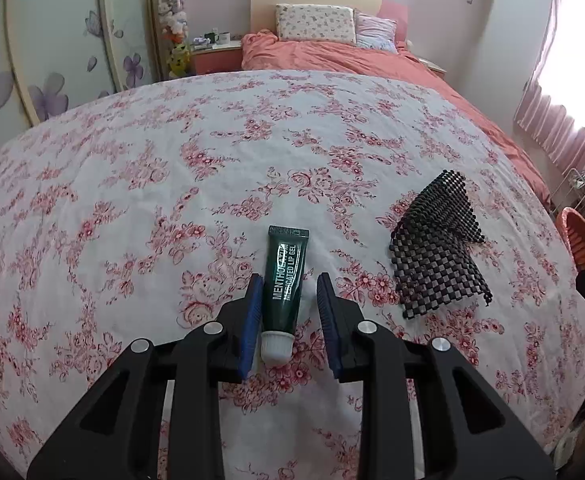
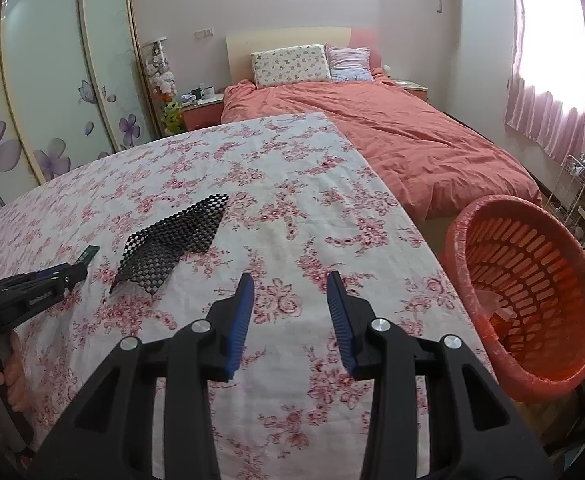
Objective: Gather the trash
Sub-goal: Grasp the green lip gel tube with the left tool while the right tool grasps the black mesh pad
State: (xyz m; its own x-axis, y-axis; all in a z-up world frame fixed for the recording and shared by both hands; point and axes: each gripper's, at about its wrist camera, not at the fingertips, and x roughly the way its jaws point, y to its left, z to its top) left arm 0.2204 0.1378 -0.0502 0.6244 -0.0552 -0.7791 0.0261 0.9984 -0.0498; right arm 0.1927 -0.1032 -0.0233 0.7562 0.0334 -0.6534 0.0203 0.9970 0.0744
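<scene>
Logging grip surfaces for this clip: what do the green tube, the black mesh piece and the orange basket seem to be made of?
Green tube: glossy soft plastic, crimped end, ribbed white cap. Black mesh piece: likely matte rubbery foam grid, since it folds limply. Orange basket: rigid slotted plastic, with a thin translucent bag over its rim.

A dark green lip gel tube (image 1: 285,280) lies flat between the left fingers (image 1: 252,312), white cap nearest. A black mesh piece (image 1: 438,252) lies crumpled right of them.

Green tube (image 1: 286,280) — pink-flowered white cloth (image 1: 132,184)
</scene>
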